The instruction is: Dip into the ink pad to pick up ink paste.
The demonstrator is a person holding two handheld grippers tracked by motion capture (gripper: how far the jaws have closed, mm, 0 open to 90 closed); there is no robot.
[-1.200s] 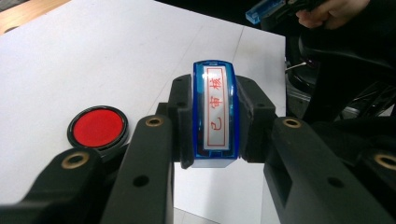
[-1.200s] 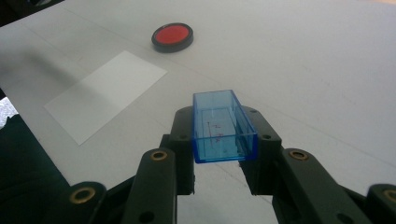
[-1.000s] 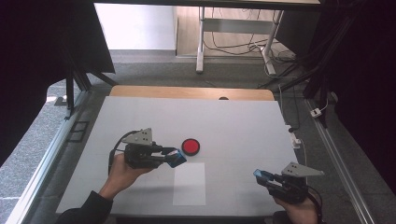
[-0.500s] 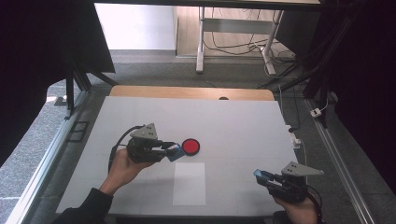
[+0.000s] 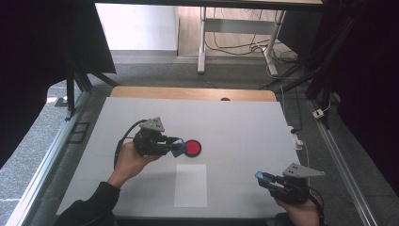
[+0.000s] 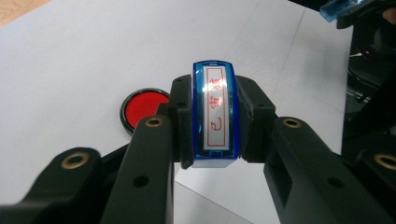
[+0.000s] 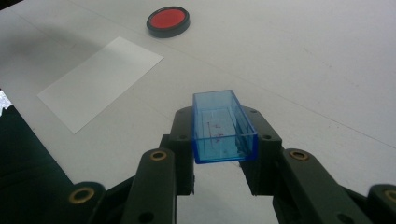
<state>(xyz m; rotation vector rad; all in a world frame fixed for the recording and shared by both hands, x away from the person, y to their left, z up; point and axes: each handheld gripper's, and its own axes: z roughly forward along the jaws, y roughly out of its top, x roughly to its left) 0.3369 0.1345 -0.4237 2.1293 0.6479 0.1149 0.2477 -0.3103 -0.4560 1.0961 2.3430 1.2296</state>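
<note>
One empty blue cap; red ink pad

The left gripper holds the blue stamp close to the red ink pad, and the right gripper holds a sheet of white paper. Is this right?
Not quite. The right gripper holds the stamp's clear blue cap, as the right gripper view shows; the white paper lies flat on the table. The rest is right.
</note>
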